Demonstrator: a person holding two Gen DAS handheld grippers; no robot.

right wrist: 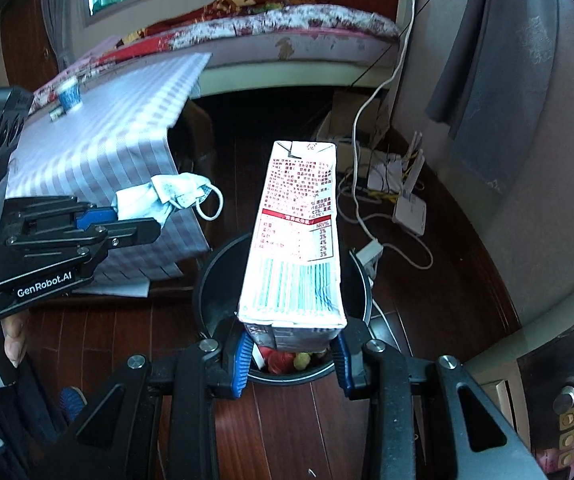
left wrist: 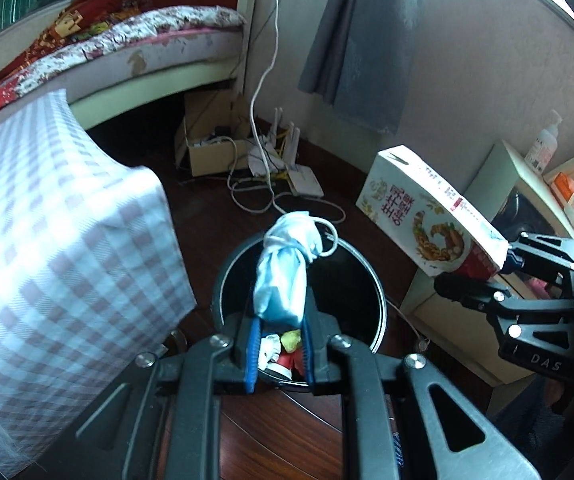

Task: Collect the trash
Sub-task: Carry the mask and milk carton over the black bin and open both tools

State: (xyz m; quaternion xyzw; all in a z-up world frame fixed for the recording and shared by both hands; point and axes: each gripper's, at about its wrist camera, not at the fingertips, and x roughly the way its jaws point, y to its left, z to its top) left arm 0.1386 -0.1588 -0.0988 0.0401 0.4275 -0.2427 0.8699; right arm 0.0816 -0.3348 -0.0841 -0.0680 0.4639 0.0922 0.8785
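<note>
Dark wood floor fills the near part of a bedroom, with a bed (left wrist: pixel 159 40) against the far wall and a table under a checked cloth (left wrist: pixel 63 232) on the left. On the floor between the two views stands a round black bin (left wrist: pixel 367 280), already holding scraps of red, yellow and white trash (left wrist: pixel 283 350). The left gripper (left wrist: pixel 279 344) is clamped tight on a crumpled blue-and-white face mask (left wrist: pixel 287 272), which sticks up from the pads directly above the bin's mouth, an ear loop dangling at its top. The right gripper (right wrist: pixel 293 350) grips the near end of a white carton (right wrist: pixel 295 240) printed with red text and a barcode; the carton reaches out over the bin (right wrist: pixel 207 300). Seen from the right wrist, the left gripper (right wrist: pixel 127 220) sits left of the carton with the mask (right wrist: pixel 167 196) hanging from it, beside the table's corner. Cables and a white router (left wrist: pixel 303 184) lie on the floor beyond the bin.
</note>
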